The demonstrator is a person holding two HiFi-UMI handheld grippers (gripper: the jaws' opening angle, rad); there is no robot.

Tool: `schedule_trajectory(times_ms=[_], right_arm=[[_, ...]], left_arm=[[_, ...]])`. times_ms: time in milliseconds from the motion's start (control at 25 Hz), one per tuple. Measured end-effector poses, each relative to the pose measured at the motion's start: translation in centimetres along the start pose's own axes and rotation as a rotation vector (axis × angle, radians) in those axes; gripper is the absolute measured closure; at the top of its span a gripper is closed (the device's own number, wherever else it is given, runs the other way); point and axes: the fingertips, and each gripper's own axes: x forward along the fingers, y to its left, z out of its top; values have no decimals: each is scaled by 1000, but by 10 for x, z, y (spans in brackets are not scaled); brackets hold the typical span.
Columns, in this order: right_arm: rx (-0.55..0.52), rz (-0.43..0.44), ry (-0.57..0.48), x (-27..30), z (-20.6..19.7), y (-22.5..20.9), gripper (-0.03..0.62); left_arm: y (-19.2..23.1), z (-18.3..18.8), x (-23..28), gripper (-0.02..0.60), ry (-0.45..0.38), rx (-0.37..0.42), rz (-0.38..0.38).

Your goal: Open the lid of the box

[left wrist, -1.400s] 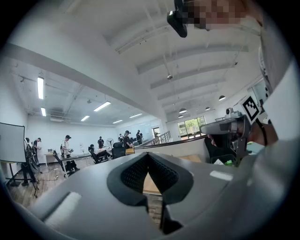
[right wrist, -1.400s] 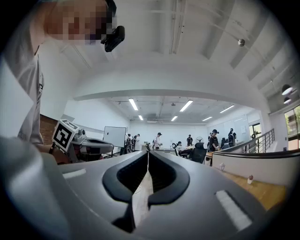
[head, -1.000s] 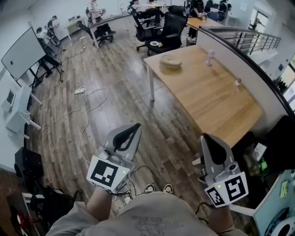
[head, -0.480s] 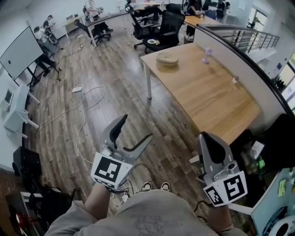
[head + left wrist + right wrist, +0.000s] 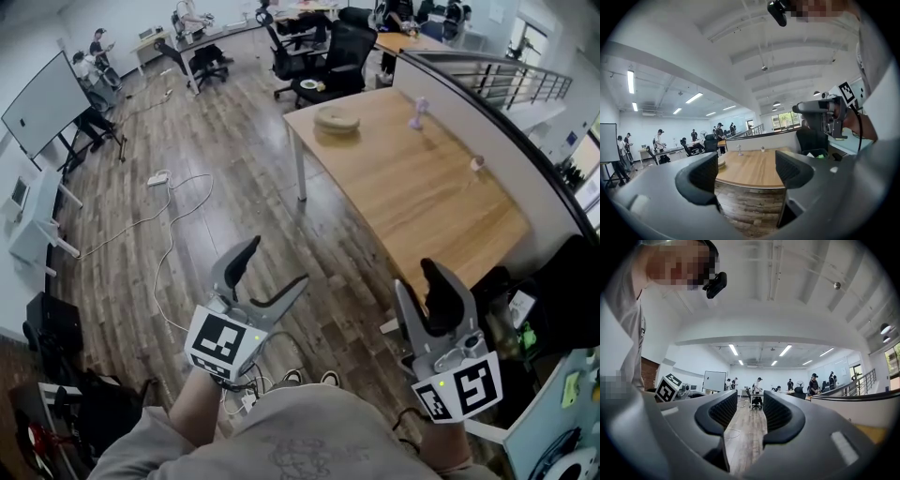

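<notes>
No box shows plainly. A round tan object (image 5: 337, 119) lies at the far end of a wooden table (image 5: 422, 197), well away from both grippers. My left gripper (image 5: 274, 266) is held over the plank floor, its jaws wide apart and empty; in the left gripper view (image 5: 746, 171) the table shows between them. My right gripper (image 5: 419, 283) hangs near the table's near corner. Its jaws have just been opening and stand a little apart with nothing between them, as the right gripper view (image 5: 744, 412) also shows.
Office chairs (image 5: 342, 56) stand beyond the table, and two small figurines (image 5: 417, 112) stand on it. A white cable (image 5: 169, 234) trails over the floor at the left, near a screen on a stand (image 5: 42, 103). A railing (image 5: 506, 80) runs along the right.
Both grippers were shut a second ago. The left jaws swung wide open first, then the right jaws parted. Both hands shifted slightly; the left one sank a little.
</notes>
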Motion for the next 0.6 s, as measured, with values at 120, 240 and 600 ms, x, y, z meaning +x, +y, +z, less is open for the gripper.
schedule_trajectory(times_ms=[120,240,600], right_arm=[[2,10,1,-6,-7,-11,436],[-1,14,8,-9,-14,-22,436],[34,62,43,17,-31,-39,436]], left_arm=[[-9,-5,5,199,4,-17,10],[-14,-10,9,199,16,-20,26],[14,-13,22,199,31,-27,83]])
